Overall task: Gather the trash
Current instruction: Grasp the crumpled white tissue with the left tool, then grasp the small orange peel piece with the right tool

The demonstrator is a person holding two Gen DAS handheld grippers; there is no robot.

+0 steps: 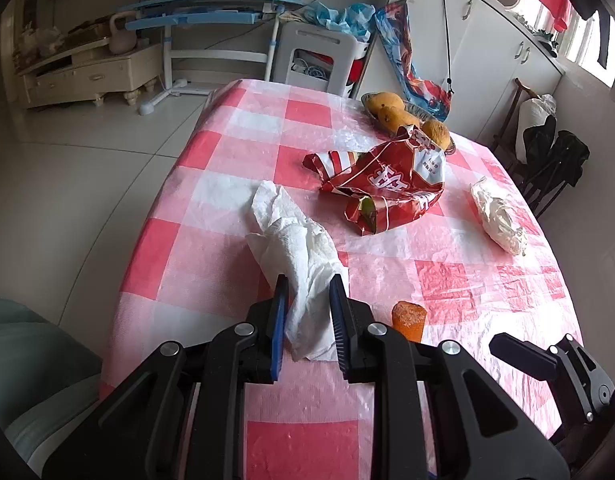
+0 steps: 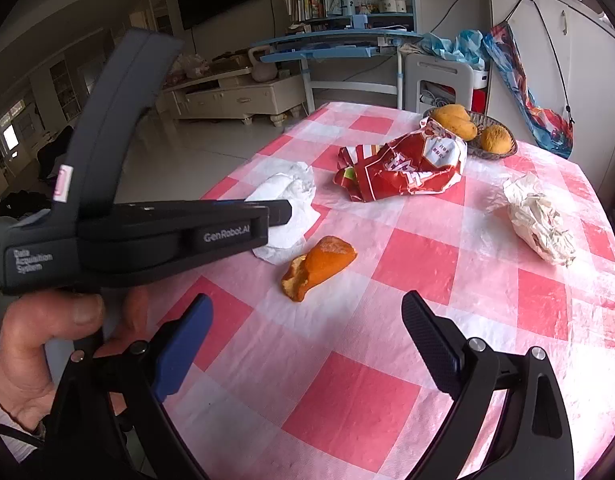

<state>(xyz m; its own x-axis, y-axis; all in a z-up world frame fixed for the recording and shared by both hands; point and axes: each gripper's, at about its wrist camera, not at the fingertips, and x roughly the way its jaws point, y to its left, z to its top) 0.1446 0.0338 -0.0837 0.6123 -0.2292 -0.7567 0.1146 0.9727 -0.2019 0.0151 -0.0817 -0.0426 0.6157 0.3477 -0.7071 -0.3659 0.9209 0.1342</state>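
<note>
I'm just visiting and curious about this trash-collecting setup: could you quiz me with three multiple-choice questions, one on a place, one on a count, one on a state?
1. Where does the orange peel lie?
A. in the basket
B. on the tablecloth
C. on the floor

2. How many mangoes show in the basket, left view?
A. one
B. three
C. five

3. How is the left gripper?
A. wide open
B. closed on the white paper towel
C. holding the snack bag

Answers: 1 B, it rests on the checks; 2 B, three show; 3 B, its jaws pinch the towel, while the right gripper gapes.
</note>
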